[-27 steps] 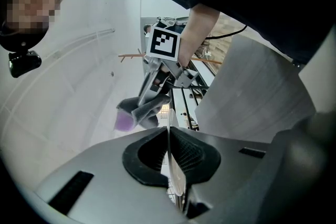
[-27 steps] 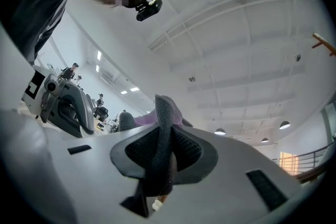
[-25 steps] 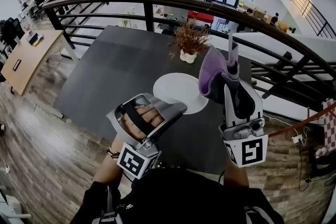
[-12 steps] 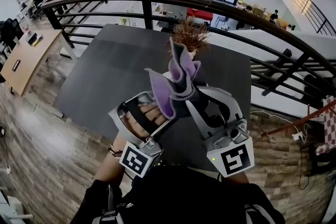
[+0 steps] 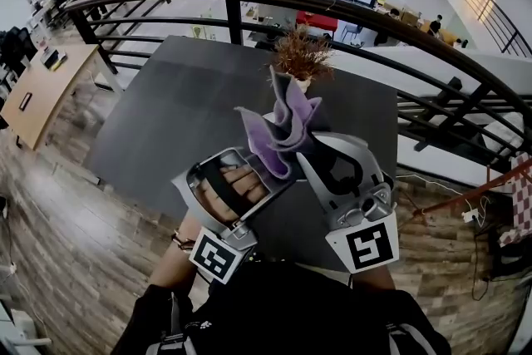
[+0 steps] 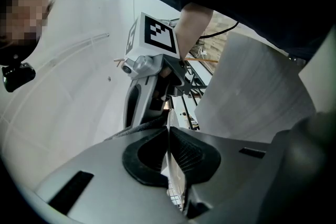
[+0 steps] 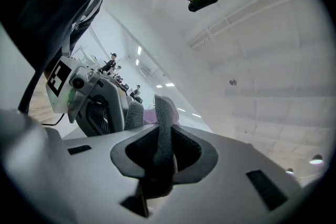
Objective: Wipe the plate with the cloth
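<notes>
My left gripper point(image 6: 169, 131) is shut on the thin rim of the white plate point(image 6: 171, 153), which shows edge-on between its pads. In the head view the left gripper point(image 5: 277, 176) sits low in the middle, and the plate is hidden behind the cloth and both grippers. My right gripper point(image 5: 301, 152) is shut on the purple-and-grey cloth point(image 5: 281, 131), which stands up in folds just in front of the left jaws. The cloth point(image 7: 160, 123) is pinched between the right gripper's point(image 7: 160, 139) pads, with the left gripper's body point(image 7: 92, 105) close beside it.
A dark grey table point(image 5: 174, 112) lies below the grippers, with a pot of dried brown plants point(image 5: 301, 56) at its far edge. A black railing point(image 5: 349, 17) curves behind it. A wooden desk point(image 5: 41, 96) stands on the left over plank flooring.
The right gripper has swung left with the cloth, from the plate's right side to right in front of the left jaws. The cloth now covers the plate. The left gripper has held still.
</notes>
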Tool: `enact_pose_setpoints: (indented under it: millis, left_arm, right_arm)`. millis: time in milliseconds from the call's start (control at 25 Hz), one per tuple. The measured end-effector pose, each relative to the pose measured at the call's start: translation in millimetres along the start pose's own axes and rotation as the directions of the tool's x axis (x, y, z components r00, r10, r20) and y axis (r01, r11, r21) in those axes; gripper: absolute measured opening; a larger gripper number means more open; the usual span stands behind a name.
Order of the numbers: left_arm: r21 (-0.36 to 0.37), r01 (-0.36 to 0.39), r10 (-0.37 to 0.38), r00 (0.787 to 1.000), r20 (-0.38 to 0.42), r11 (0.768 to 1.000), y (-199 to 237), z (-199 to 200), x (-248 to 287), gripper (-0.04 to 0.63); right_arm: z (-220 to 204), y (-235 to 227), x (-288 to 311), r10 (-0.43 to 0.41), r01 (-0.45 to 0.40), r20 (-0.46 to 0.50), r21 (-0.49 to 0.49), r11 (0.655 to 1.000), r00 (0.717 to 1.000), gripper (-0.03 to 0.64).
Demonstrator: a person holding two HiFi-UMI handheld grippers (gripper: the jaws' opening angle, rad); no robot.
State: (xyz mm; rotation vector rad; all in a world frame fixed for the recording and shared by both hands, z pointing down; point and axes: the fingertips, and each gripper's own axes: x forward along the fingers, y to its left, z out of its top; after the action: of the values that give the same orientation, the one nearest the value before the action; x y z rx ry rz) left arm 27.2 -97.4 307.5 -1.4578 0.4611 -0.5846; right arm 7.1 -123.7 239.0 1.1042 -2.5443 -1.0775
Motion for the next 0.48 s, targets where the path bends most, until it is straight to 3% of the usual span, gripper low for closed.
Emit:
enact_pose_setpoints:
  millis: [480]
  left_arm:
    - [0.008,-0.007,0.007,1.000,0.010,1.000,3.0,6.1,-4.5,0.017]
  right_arm:
    - [-26.1,-13.2,-7.1,-0.043,0.045,-0.057,0.046,0.998,0.997,0.072]
